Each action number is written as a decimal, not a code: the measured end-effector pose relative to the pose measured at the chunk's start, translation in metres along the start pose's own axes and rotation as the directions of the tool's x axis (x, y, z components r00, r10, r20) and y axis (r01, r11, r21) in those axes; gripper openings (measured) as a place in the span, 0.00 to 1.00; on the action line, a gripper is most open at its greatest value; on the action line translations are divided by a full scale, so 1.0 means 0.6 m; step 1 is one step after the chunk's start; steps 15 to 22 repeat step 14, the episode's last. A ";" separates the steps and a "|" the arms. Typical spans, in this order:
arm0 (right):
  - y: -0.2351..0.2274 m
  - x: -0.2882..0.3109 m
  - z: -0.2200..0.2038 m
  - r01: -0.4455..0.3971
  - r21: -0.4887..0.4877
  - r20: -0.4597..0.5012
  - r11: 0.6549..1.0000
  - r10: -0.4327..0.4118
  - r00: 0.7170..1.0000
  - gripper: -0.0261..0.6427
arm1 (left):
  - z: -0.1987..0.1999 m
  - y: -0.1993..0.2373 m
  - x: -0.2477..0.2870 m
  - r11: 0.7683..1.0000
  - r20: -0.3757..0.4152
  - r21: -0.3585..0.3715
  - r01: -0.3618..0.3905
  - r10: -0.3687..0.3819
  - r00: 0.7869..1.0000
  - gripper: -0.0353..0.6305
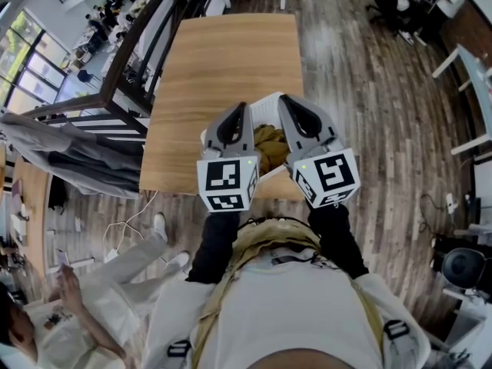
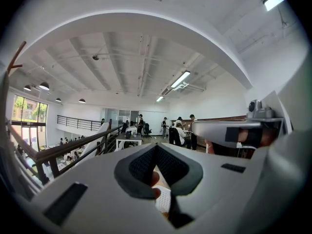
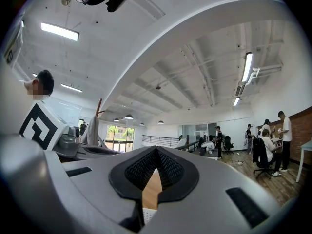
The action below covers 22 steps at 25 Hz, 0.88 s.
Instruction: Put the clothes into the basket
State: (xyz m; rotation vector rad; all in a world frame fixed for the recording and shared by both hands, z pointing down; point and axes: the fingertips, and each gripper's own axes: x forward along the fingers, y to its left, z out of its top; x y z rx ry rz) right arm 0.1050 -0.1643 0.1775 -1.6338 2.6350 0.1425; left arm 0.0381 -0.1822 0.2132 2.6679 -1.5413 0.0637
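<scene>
Head view, left to right. At the far left, a grey garment point(image 1: 77, 156) hangs beside a dark railing point(image 1: 131, 75), and a person in pale clothes point(image 1: 92, 298) sits on the floor at lower left.

Centre: a wooden table point(image 1: 223, 60), with the white basket point(image 1: 264, 106) standing at its near edge. The mustard-coloured clothes point(image 1: 269, 143) lie inside the basket, between the two grippers.

The left gripper point(image 1: 240, 110) is held over the basket's left side, with its marker cube point(image 1: 227, 181) toward the wearer. The right gripper point(image 1: 286, 102) is held over the basket's right side, and its marker cube point(image 1: 327, 175) is likewise toward the wearer. The two grippers are just beside each other.

Left gripper view: the left gripper point(image 2: 157, 147) has its jaws clenched tip to tip with nothing between them. The perforated basket point(image 2: 163, 199) wall shows through the gap below the tips.

Right gripper view: the right gripper point(image 3: 156, 150) is likewise clenched and empty. The table point(image 3: 152, 189) and a sliver of basket point(image 3: 147, 213) mesh are visible below its tips.
</scene>
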 end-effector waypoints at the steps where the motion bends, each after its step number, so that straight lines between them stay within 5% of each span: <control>1: 0.001 0.000 0.001 0.000 -0.001 0.000 1.000 0.000 1.000 0.07 | 0.002 0.001 0.000 1.000 0.002 -0.003 0.000 0.000 1.000 0.05; 22: 0.003 -0.009 0.002 -0.003 -0.015 0.008 1.000 0.003 1.000 0.07 | 0.003 0.000 -0.004 1.000 0.008 -0.018 -0.018 0.018 1.000 0.05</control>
